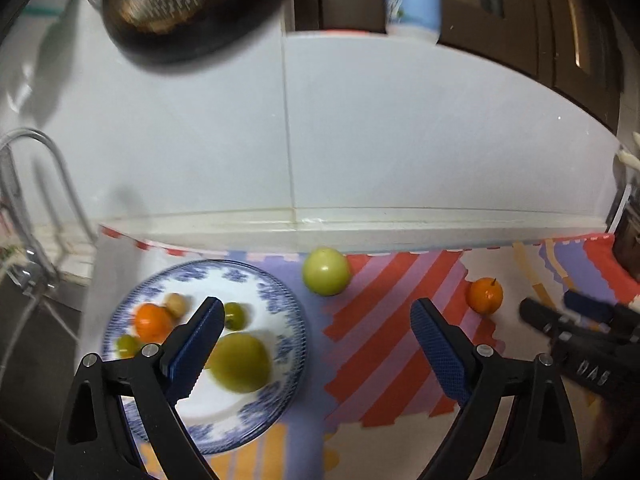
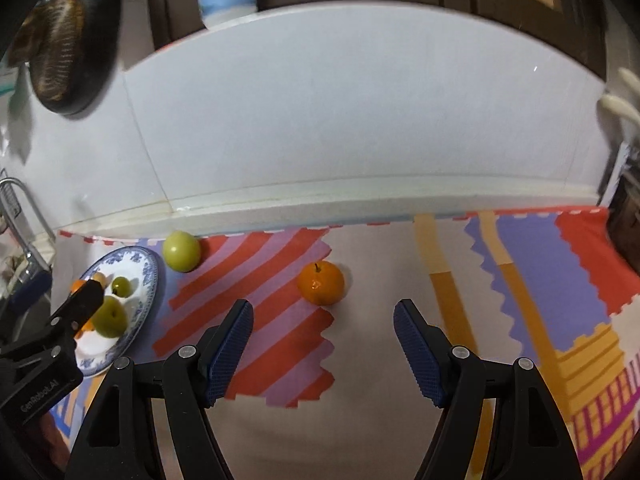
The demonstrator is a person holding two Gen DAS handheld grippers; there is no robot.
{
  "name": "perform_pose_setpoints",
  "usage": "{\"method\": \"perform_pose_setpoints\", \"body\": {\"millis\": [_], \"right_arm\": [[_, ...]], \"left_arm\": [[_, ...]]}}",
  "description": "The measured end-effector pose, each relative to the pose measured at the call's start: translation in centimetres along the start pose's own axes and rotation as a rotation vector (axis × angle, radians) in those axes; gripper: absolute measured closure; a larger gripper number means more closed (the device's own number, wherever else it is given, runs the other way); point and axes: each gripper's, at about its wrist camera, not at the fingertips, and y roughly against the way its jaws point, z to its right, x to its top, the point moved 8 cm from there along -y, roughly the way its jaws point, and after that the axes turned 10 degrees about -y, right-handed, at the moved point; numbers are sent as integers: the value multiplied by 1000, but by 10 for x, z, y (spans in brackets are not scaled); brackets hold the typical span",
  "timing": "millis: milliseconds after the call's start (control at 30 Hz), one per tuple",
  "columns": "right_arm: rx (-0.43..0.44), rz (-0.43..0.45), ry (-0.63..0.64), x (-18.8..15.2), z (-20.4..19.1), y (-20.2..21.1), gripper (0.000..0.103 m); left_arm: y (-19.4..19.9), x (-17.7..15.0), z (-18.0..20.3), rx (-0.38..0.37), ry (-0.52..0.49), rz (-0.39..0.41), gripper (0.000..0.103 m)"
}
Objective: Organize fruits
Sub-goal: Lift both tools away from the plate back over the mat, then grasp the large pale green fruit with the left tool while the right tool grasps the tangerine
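Observation:
A blue-and-white plate (image 1: 280, 300) (image 2: 146, 276) lies on the patterned mat and holds a large green apple (image 1: 240, 362) (image 2: 110, 316), an orange (image 1: 152, 322), two small green fruits (image 1: 235, 314) (image 1: 128, 344) and a small tan fruit (image 1: 176, 304). A green apple (image 1: 326, 270) (image 2: 181, 255) lies on the mat by the wall, right of the plate. An orange (image 1: 485, 295) (image 2: 320, 283) lies further right. My left gripper (image 1: 316, 320) is open and empty over the plate's right edge. My right gripper (image 2: 323, 318) is open and empty just short of the loose orange.
A white tiled wall (image 1: 400, 140) with a low ledge (image 1: 360, 224) bounds the mat at the back. A metal rack and sink (image 1: 32, 240) stand left of the plate. A dark pan (image 1: 192, 8) hangs up on the wall. A dark object (image 2: 624, 224) stands at the far right.

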Motion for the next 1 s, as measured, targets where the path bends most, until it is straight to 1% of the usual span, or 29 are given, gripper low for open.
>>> {"method": "perform_pose_setpoints", "body": {"millis": [67, 100, 167, 200, 233, 267, 300, 367, 400, 467, 533, 567, 600, 700, 733, 767, 833, 900, 967, 1000], "right_arm": [[-3, -32, -1, -1, 0, -16, 30], [-8, -46, -5, -2, 1, -23, 33], [-8, -82, -14, -5, 2, -38, 36], [-9, -95, -25, -6, 3, -44, 39], [-7, -103, -35, -7, 3, -48, 40], [-10, -113, -44, -7, 4, -54, 40], [-11, -118, -49, -7, 4, -58, 41], [-15, -127, -49, -7, 4, -65, 42], [-15, -132, -49, -7, 3, -68, 44], [-22, -138, -38, -7, 2, -74, 44], [-25, -145, -34, -8, 1, -77, 44], [-33, -165, -30, -9, 1, -79, 44], [-37, -164, -24, -9, 0, -80, 44], [-34, -169, -16, -9, -1, -84, 50], [-32, -172, -17, -8, -1, -85, 51], [-34, -173, -17, -7, -1, -86, 51], [-33, -174, -16, -6, -2, -88, 53], [-35, -174, -4, -6, -3, -89, 54], [-34, -177, 4, -4, -4, -94, 56], [-30, -177, 5, -3, -4, -96, 60]], "left_arm": [[-18, 3, -1, -2, 9, -27, 8], [-26, 3, -2, 1, 11, -43, 8], [-39, 4, -2, 6, 17, -71, 11], [-48, 4, -1, 7, 17, -93, 12], [-53, 3, -2, 11, 18, -107, 15], [-57, 4, -2, 14, 18, -117, 15], [-64, 4, -2, 19, 16, -132, 15], [-72, 5, -1, 13, 16, -146, 23], [-77, 6, 0, 9, 13, -153, 23], [-88, 8, 1, -7, 2, -170, 26], [-97, 9, 1, -2, -5, -187, 31], [-100, 9, 3, -5, -9, -191, 31], [-103, 10, 4, -6, -13, -191, 31], [-113, 10, 7, -5, -15, -207, 32], [-115, 10, 8, -5, -18, -213, 35], [-119, 9, 9, -4, -22, -221, 41], [-125, 8, 11, -15, -36, -233, 48], [-129, 7, 12, -7, -43, -244, 48], [-132, 6, 11, -4, -37, -247, 51], [-133, 6, 10, -1, -32, -247, 52]]}}
